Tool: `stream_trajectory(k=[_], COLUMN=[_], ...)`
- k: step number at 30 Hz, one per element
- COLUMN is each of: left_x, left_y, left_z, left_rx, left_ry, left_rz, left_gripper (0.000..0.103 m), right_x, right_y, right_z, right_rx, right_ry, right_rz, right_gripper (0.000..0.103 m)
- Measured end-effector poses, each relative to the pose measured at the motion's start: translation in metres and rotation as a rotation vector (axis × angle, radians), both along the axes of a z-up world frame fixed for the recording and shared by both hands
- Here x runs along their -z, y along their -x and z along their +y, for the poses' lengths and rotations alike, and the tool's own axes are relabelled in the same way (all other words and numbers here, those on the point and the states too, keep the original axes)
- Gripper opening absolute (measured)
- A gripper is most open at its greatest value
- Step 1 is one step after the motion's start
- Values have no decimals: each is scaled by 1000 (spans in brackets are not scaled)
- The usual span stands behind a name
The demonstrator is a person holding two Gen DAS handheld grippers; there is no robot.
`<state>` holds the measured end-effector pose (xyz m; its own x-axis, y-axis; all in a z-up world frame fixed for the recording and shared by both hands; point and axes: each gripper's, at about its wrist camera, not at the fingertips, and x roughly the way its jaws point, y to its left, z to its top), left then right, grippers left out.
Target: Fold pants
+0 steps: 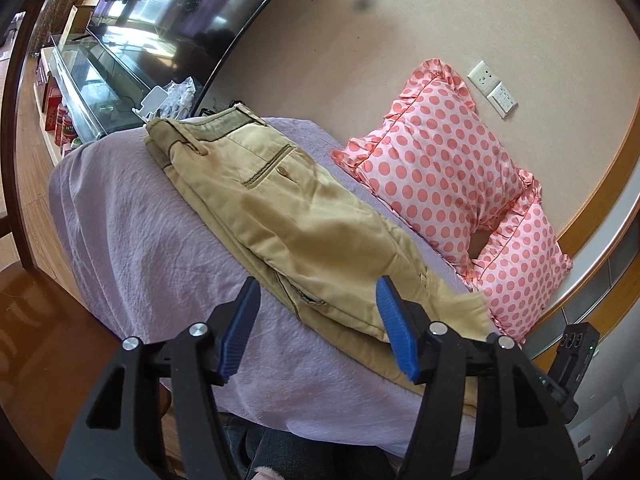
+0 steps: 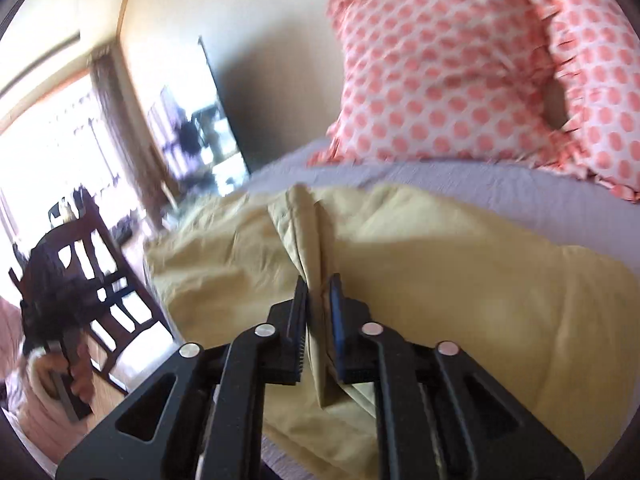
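No legible text, label, brand, number or sign is found in either view. The red jars [image 1: 64,130] at the left edge of the left wrist view carry labels, but these are too small and distorted to read. The right wrist view is blurred throughout; no lettering can be made out there.

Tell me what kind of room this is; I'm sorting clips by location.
Likely a bedroom or living room at home: pants lie on a lilac bedspread beside polka-dot pillows, with a TV on the wall.
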<state>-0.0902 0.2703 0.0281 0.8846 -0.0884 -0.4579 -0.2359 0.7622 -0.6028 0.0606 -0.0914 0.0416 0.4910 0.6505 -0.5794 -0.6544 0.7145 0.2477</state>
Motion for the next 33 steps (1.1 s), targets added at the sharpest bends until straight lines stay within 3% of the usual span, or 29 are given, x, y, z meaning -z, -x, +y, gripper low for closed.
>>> stream_trajectory(k=[2,4,6,9,16,19,24,27,28,30,33], left_x=[1,2,3,4,9,5,3,4,4,7,8], left_y=[3,2,-4,-16,-49,-62,-71,-82,-86,-89,-90], left_z=[6,14,23,37,60,60,58,54,53,55,63], left_rx=[-12,-34,-66,-118,-160,-154,-140,-52,-30,-17,-56], left_ry=[-15,-29,-47,-74,-96,-152,-102,2,40,115,161], left_rz=[6,16,36,71,167,203,232,198,180,157,134], left_gripper=[64,66,66,66,66,70,83,83,82,65,46], right_x=[1,-4,-2,12,16,16,17,18,18,18,17], right_y=[11,13,5,-7,-7,-6,-7,-7,-7,-6,-4], right_z=[1,-7,-10,3,-2,1,3,4,4,2,-2], right_rx=[-15,8,41,58,75,72,62,59,58,55,49], right_ry=[-21,-74,-69,18,-41,-40,-61,-74,-78,-90,-112], right_rz=[-23,-36,-8,43,74,74,77,76,76,79,80], right_gripper=[55,63,64,64,66,67,70,70,70,70,70])
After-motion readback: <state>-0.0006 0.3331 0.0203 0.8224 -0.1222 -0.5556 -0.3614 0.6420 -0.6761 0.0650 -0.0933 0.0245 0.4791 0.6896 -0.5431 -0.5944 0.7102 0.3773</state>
